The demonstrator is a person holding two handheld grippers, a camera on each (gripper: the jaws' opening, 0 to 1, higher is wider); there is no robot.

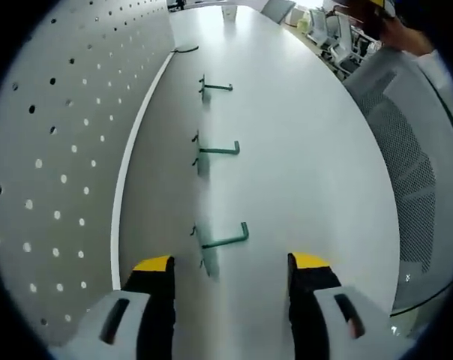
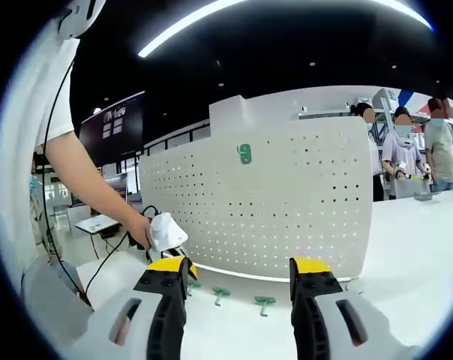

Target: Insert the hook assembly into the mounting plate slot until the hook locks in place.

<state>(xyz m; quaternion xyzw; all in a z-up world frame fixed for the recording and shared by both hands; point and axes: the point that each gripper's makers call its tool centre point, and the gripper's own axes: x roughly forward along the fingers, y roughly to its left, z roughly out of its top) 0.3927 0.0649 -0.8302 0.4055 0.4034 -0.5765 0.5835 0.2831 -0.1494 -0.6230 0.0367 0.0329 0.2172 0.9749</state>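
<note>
Through the left gripper view I see my left gripper point(image 1: 230, 274) with jaws wide apart and nothing between them. The near hook point(image 1: 225, 240) lies on the table point(image 1: 316, 172) just ahead of the jaws, in line with the gap, close beside the pegboard point(image 1: 61, 150). A middle hook point(image 1: 217, 148) and a far hook point(image 1: 215, 87) lie further along the same line, well apart from one another, each beside the board's foot. The board runs along the left of that view, and its base edge meets the table.

In the right gripper view my right gripper point(image 2: 238, 281) also stands wide open and holds nothing. Beyond its jaws the three hooks lie on the table before the pegboard point(image 2: 271, 202); the one at the left is partly hidden behind the left jaw. One green hook point(image 2: 244, 154) is already mounted high on the board. To the left of the board a person's hand point(image 2: 140, 229) holds the other gripper's white body. Right of the board, far off, several people point(image 2: 406, 154) stand by another table. A mesh chair point(image 1: 406, 150) sits at the table's far side in the left gripper view. Small details of the hooks' ends I cannot make out.
</note>
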